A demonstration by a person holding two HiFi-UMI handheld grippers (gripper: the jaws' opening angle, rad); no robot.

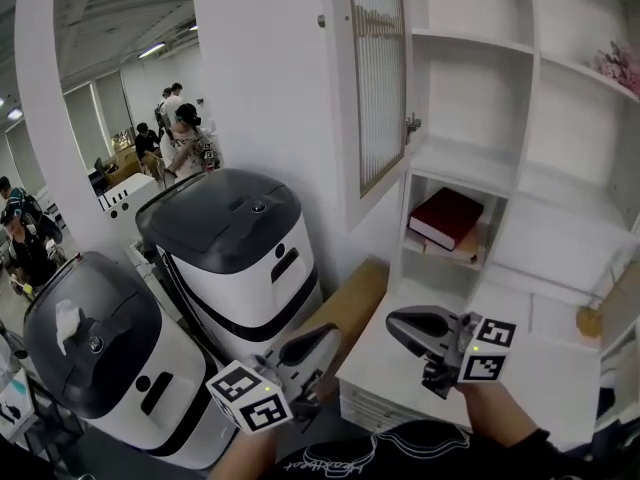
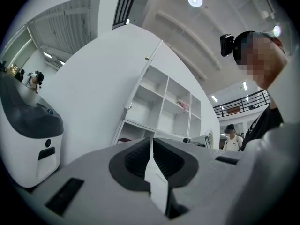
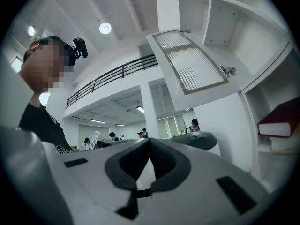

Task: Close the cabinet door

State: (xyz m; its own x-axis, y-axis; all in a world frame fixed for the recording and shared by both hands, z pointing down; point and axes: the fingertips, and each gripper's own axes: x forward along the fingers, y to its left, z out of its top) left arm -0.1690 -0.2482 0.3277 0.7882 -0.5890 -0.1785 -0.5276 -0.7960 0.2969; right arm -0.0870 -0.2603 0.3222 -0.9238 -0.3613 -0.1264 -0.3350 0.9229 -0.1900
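Your left gripper [image 1: 322, 340] and right gripper [image 1: 397, 326] are both closed and empty. The open cabinet door [image 1: 378, 78] is above them, free edge on your left gripper's side.

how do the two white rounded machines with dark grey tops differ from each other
The nearer white rounded machine carries a white patch on its dark grey top; the farther white rounded machine has no such patch. The farther machine stands closer to the open ribbed-glass cabinet door; the nearer machine sits further left. Both have a round dot and a dark slot in front.
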